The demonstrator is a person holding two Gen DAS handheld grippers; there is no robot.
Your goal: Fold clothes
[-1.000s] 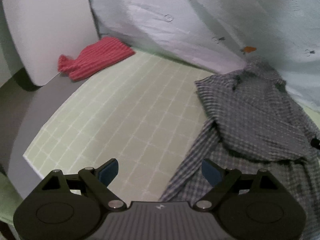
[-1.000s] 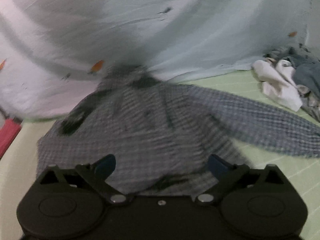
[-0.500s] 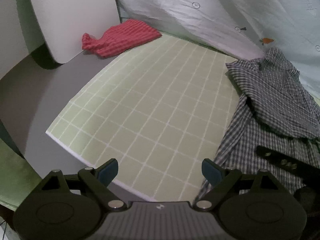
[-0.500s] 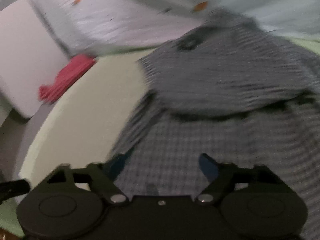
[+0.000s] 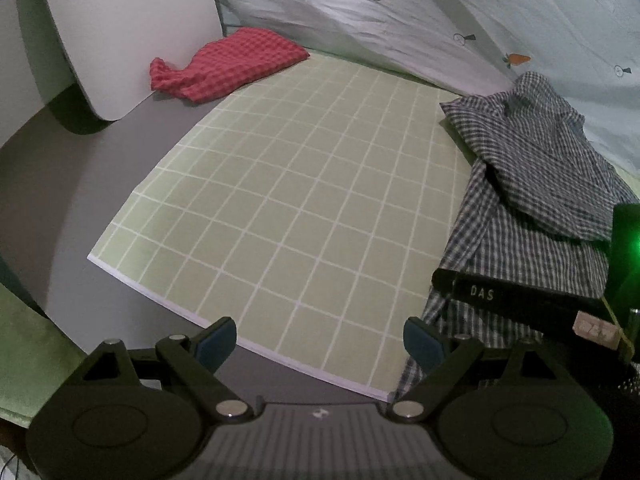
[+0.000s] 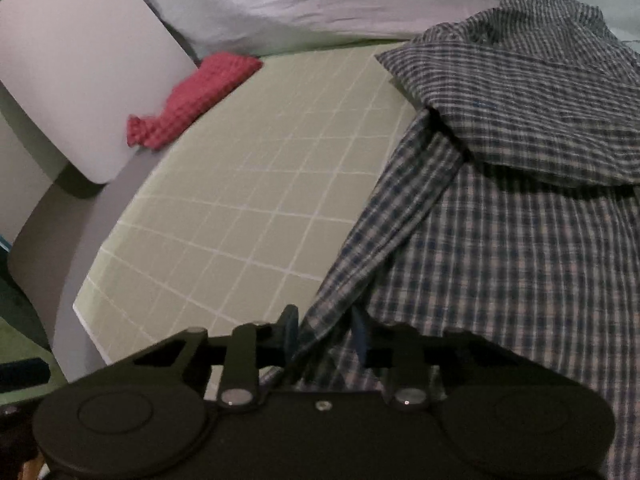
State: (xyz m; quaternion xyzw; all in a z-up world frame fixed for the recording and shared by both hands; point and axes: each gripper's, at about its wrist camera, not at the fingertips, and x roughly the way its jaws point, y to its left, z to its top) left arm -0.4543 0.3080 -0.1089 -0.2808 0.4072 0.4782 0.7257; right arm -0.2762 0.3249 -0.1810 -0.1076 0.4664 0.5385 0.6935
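Observation:
A blue-and-white checked shirt [image 5: 532, 200] lies crumpled on the right side of a green grid mat [image 5: 304, 200]; it fills the right of the right wrist view [image 6: 520, 200]. My right gripper [image 6: 325, 330] has its jaws closed on the shirt's lower left edge near the mat's front. It shows in the left wrist view as a black bar [image 5: 516, 296] across the shirt. My left gripper [image 5: 320, 340] is open and empty, above the mat's front edge, just left of the shirt.
A folded red checked cloth [image 5: 224, 64] lies at the mat's far left corner beside a white board [image 5: 120, 28]. A pale printed sheet [image 5: 440, 12] hangs behind. The grey table [image 5: 52, 200] shows left of the mat.
My right gripper has swung left and down to the shirt's lower left edge and closed on it. My left gripper has drawn back a little and stays open.

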